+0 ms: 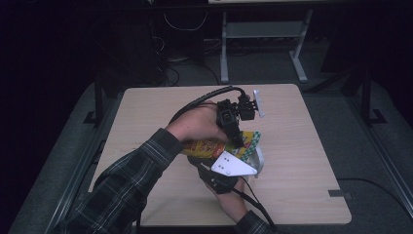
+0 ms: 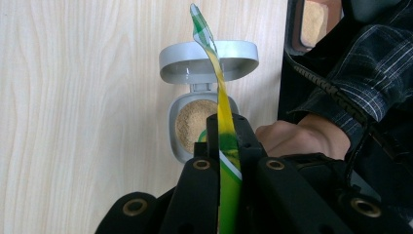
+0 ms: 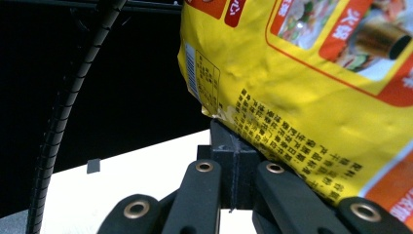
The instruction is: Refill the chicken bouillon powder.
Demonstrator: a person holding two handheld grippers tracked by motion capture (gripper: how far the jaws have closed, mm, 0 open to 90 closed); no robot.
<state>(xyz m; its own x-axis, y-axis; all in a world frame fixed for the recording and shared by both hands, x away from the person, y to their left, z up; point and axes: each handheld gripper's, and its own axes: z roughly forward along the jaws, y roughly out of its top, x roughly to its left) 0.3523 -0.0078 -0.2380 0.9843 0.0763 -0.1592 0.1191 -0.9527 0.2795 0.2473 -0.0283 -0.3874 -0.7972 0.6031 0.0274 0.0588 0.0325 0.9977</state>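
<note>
Holding the glossy yellow-and-green foil seasoning packet above the small grey plastic flip-lid container, both grippers were clamped on it: left gripper on the torn green edge, right gripper on the yellow corner. The container looked nearly full of tan granular powder; closing the lid remained.

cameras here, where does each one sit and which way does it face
High view: above the person's side, looking forward and down on the table; both forearms and tools show.
Left gripper view: on the left tool, looking down at the open pot; its jaws pinch the packet.
Right gripper view: on the right tool, jaws shut at the packet's edge.
All three share the packet.
</note>
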